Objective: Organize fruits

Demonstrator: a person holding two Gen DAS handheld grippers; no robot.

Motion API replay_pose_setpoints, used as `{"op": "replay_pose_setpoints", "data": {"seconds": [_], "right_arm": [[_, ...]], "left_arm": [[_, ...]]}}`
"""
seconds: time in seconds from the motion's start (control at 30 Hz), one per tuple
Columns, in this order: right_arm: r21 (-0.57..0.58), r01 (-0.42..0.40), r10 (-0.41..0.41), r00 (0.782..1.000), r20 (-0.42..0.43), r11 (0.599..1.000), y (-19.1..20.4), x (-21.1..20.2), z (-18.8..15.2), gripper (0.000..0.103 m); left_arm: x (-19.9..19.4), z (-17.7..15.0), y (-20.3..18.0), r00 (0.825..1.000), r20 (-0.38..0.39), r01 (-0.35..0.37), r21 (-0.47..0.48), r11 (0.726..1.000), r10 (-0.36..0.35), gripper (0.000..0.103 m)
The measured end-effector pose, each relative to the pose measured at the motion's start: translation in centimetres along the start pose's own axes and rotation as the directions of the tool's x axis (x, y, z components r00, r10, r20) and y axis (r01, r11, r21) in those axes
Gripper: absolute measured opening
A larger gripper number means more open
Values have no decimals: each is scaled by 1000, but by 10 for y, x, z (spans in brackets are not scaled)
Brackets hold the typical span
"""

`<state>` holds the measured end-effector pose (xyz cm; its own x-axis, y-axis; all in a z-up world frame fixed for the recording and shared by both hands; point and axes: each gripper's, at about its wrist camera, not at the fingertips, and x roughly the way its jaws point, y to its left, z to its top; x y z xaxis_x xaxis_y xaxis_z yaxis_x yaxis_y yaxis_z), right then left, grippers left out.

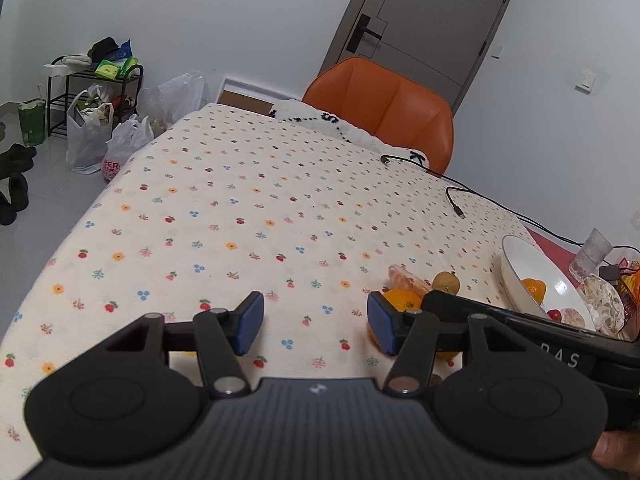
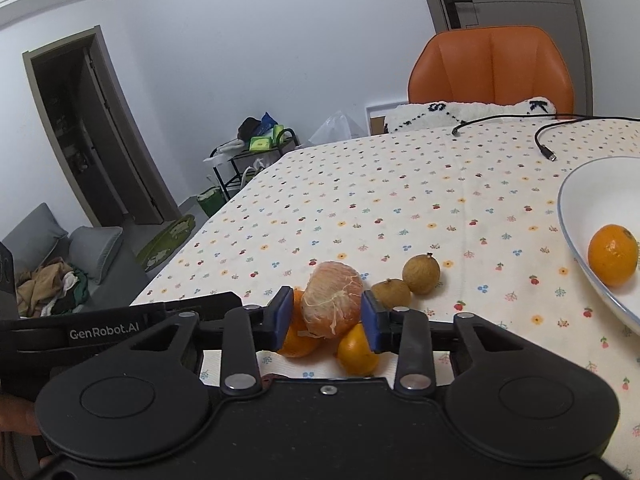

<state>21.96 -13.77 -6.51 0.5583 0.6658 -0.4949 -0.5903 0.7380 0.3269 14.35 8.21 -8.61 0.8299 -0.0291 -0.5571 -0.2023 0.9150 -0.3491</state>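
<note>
My right gripper is shut on a peeled orange, its blue pads pressed to both sides. Two whole oranges lie on the flowered tablecloth just under and behind it. Two brown longans sit a little further right. A white bowl at the right edge holds one orange. My left gripper is open over bare cloth with nothing between its pads. Its right finger stands beside a whole orange, with the peeled orange and a longan beyond. The bowl also holds a cherry tomato.
An orange chair with a white fluffy cushion stands at the table's far edge. Black cables trail across the far right of the cloth. A glass and small clutter sit right of the bowl. The table's left edge drops to the floor, where bags and a rack stand.
</note>
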Motion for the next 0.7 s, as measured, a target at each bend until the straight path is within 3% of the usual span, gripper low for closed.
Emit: {"op": "replay_pose_setpoints", "data": {"seconds": [0.03, 0.23, 0.7], "right_arm": [[1, -3, 3, 1000, 0, 1000, -1, -1, 0, 25], [17, 12, -12, 1000, 9, 1000, -8, -8, 1, 7], [70, 5, -10, 998, 69, 998, -36, -37, -1, 3]], "left_arm": [[0, 0, 0, 1000, 1, 2, -1, 1000, -2, 56], [-7, 4, -11, 1000, 18, 24, 19, 1000, -25, 56], [-5, 0, -51, 998, 3, 67, 91, 994, -68, 56]]}}
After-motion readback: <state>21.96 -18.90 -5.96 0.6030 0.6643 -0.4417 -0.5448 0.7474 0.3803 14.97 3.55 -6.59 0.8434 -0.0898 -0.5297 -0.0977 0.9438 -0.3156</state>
